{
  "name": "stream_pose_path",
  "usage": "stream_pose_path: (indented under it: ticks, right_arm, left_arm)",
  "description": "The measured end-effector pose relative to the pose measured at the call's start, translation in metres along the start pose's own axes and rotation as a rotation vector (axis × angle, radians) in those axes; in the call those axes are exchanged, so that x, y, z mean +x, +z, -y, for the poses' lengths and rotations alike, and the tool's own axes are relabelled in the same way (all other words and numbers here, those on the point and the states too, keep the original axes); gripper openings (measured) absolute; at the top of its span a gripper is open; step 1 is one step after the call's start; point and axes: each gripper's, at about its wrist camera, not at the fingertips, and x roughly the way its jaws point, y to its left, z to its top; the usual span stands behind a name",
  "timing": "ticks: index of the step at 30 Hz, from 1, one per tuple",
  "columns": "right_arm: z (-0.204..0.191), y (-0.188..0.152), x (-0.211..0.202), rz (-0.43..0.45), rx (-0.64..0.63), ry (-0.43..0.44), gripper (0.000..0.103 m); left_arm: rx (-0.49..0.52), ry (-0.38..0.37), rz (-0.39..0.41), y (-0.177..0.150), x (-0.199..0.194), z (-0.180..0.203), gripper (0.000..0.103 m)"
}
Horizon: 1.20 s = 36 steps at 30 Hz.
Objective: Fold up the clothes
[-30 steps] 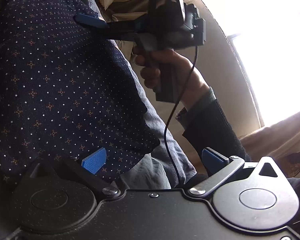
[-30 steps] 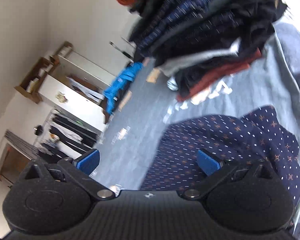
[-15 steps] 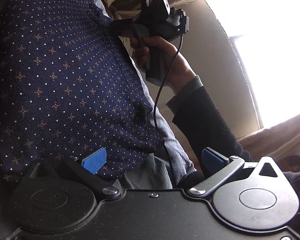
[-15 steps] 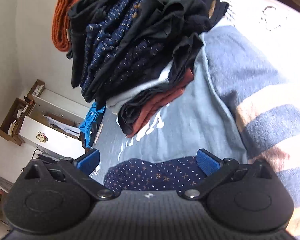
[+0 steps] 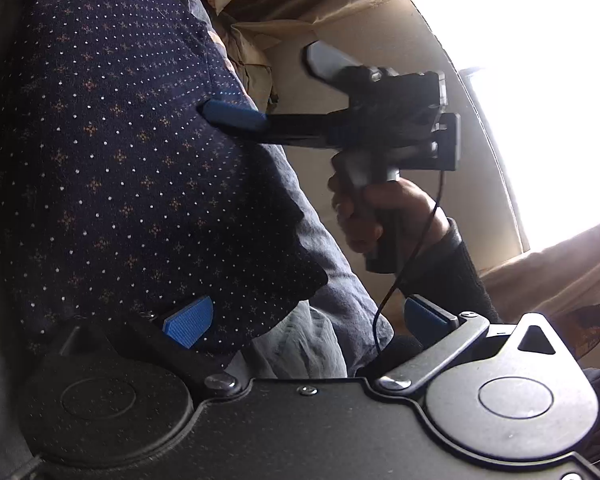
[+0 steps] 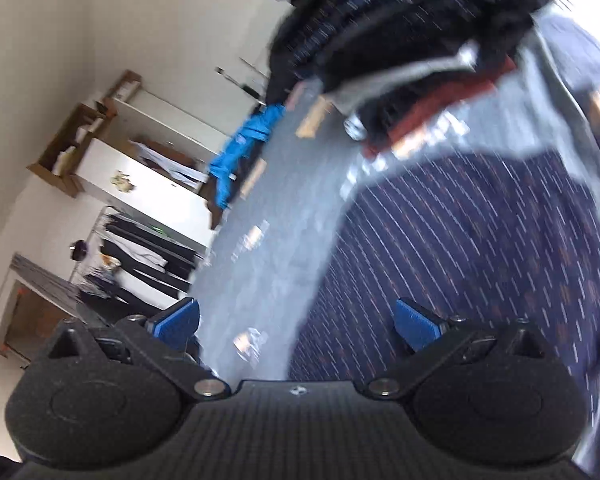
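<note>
The bed (image 6: 260, 272), under a grey-blue cover, fills the middle of the right wrist view and serves as the folding surface. A pile (image 6: 412, 28) of dark garments sits at the upper right of that view, well apart from the working area; whether it holds folded or unfolded pieces cannot be told. The cloth (image 5: 112, 168), navy with small dots and crosses, lies spread over the left half of the left wrist view and the lower right of the right wrist view, flat enough to be creased.

The right gripper (image 6: 296, 320) has its jaws apart, with nothing between them; in the left wrist view its blue tip reaches the cloth's right edge at centre frame, probably to take or press that edge. The hand (image 5: 380, 216) grips its handle.

The left gripper (image 5: 304, 320) also stands apart, one pad over the cloth's lower edge, clamping nothing.
</note>
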Motion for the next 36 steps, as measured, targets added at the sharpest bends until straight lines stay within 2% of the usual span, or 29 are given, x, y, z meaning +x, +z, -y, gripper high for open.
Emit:
stream_pose_path:
  ticks: [4, 6, 8, 10, 14, 22, 25, 27, 29, 33, 36]
  right_arm:
    - [0.02, -0.007, -0.014, 0.069, 0.06, 0.036, 0.103]
    - [0.019, -0.003, -0.018, 0.078, 0.048, 0.027, 0.103]
    - [0.02, -0.001, -0.019, 0.073, 0.033, 0.024, 0.103]
    - [0.024, 0.0, -0.019, 0.07, 0.041, 0.033, 0.103]
    - [0.027, 0.004, -0.016, 0.062, 0.033, 0.036, 0.103]
    - [0.035, 0.013, -0.017, 0.08, 0.021, 0.002, 0.103]
    - [0.038, 0.017, -0.018, 0.096, 0.008, -0.033, 0.103]
    - [0.039, 0.02, -0.018, 0.107, -0.011, -0.081, 0.103]
    - [0.038, 0.021, -0.021, 0.115, -0.014, -0.085, 0.103]
    - [0.018, 0.021, -0.03, 0.117, -0.073, -0.105, 0.103]
    - [-0.007, 0.015, -0.045, 0.117, -0.115, -0.073, 0.103]
  left_arm:
    - [0.064, -0.09, 0.055, 0.001, 0.007, 0.023, 0.103]
    - [0.076, -0.144, 0.1, 0.001, 0.02, 0.03, 0.103]
    - [0.04, -0.184, 0.137, 0.002, 0.035, 0.025, 0.103]
    - [-0.011, -0.192, 0.161, 0.003, 0.052, 0.014, 0.103]
    - [-0.063, -0.154, 0.156, 0.008, 0.065, -0.003, 0.103]
    - [-0.043, -0.008, 0.022, -0.011, 0.068, 0.013, 0.102]
    - [-0.012, 0.064, -0.025, -0.022, 0.068, 0.024, 0.102]
    - [0.013, 0.086, -0.04, -0.026, 0.065, 0.031, 0.102]
    - [0.038, 0.103, -0.051, -0.031, 0.062, 0.038, 0.102]
    - [0.072, 0.127, -0.03, -0.022, 0.048, 0.055, 0.103]
    - [0.086, 0.074, 0.052, -0.01, 0.014, 0.061, 0.103]
